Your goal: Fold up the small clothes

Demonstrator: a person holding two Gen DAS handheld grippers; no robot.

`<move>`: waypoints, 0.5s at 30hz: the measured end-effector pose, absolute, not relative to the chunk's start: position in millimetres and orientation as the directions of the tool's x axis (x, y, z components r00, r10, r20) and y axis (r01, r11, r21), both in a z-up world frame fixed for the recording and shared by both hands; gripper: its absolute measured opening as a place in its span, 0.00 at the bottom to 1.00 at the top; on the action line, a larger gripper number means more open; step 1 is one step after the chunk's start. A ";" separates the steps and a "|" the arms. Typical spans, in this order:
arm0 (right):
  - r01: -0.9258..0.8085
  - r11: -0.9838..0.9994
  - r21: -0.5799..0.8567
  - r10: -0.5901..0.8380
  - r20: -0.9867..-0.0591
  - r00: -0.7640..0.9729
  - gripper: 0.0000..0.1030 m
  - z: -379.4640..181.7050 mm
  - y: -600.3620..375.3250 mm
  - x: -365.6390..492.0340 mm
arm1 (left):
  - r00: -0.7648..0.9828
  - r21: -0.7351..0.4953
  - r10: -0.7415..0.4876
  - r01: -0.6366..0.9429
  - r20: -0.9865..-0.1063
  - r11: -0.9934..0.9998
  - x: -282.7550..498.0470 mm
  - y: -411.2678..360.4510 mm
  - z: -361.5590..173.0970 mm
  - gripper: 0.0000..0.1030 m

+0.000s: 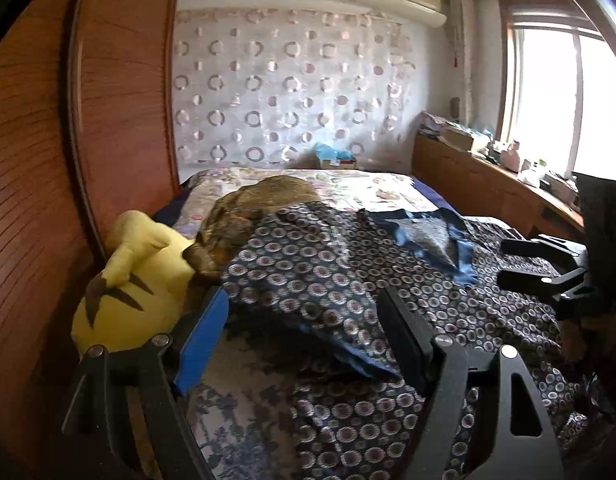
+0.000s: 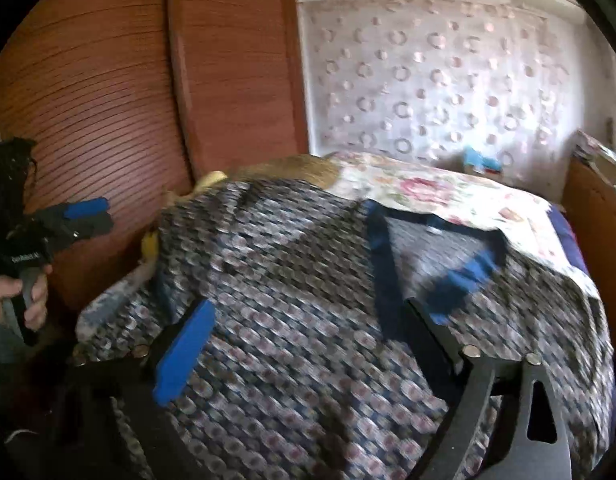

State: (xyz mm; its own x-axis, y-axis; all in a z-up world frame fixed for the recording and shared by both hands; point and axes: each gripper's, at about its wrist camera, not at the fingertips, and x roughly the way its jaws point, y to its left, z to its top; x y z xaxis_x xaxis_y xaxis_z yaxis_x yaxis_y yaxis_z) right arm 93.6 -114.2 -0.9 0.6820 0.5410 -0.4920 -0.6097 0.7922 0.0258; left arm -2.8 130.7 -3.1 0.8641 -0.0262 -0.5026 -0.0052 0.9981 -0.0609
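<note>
The patterned garment with blue trim lies spread over the bed across the middle of both views, a yellow plush toy at its left, while the left claw and right claw both hang released above it, grasping nothing.

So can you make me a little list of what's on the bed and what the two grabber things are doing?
garment: dark patterned garment with blue trim, spread rumpled over the bed
bed: flowery bedspread at the far end
toy: yellow plush toy at the bed's left edge, by the wooden wardrobe
left gripper: open, hovering over the garment, holding nothing
right gripper: open, above the garment, holding nothing; view blurred
hand: a hand grips the left gripper's handle
fold: not done yet
</note>
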 end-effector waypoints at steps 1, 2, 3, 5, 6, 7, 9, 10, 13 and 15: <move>-0.627 0.779 0.026 0.554 -0.497 0.668 0.84 -0.7 -106.0 97.4 | 0.865 -0.064 -0.020 -0.014 -0.501 0.998 -4.1 134.0 -4.2 0.75; -0.644 0.765 0.025 0.567 -0.501 0.654 0.81 -0.7 -97.6 101.2 | 0.865 -0.066 -0.015 -0.021 -0.501 0.998 -4.8 136.0 -4.6 0.75; -0.661 0.750 0.021 0.578 -0.506 0.640 0.80 -0.8 -88.9 105.0 | 0.866 -0.066 -0.010 -0.026 -0.501 0.997 -5.5 137.4 -5.3 0.75; -0.693 0.721 0.017 0.599 -0.518 0.611 0.77 -4.0 -76.5 117.4 | 0.866 -0.065 0.003 -0.041 -0.499 0.997 -7.5 141.1 -6.6 0.75; -0.707 0.707 0.017 0.609 -0.524 0.595 0.76 -4.8 -68.9 122.9 | 0.867 -0.064 0.007 -0.045 -0.499 0.997 -8.0 142.2 -7.0 0.75; -0.721 0.692 0.021 0.619 -0.530 0.579 0.76 -5.7 -61.2 128.4 | 0.868 -0.064 0.013 -0.052 -0.497 0.997 -9.2 143.5 -7.8 0.75; -0.745 0.666 0.031 0.637 -0.543 0.548 0.75 -8.3 -45.6 140.2 | 0.868 -0.067 0.020 -0.062 -0.495 0.996 -11.3 145.7 -9.8 0.75; -0.758 0.651 0.034 0.645 -0.551 0.529 0.75 -10.0 -36.2 145.6 | 0.868 -0.069 0.022 -0.064 -0.495 0.996 -12.8 147.3 -11.2 0.75; -0.785 0.619 0.027 0.654 -0.571 0.496 0.75 -14.7 -11.2 155.8 | 0.866 -0.068 0.032 -0.076 -0.500 0.995 -14.2 152.6 -13.1 0.75; -0.803 0.595 0.022 0.662 -0.581 0.474 0.74 -17.4 5.0 161.6 | 0.866 -0.068 0.038 -0.082 -0.499 0.994 -14.6 154.1 -13.7 0.75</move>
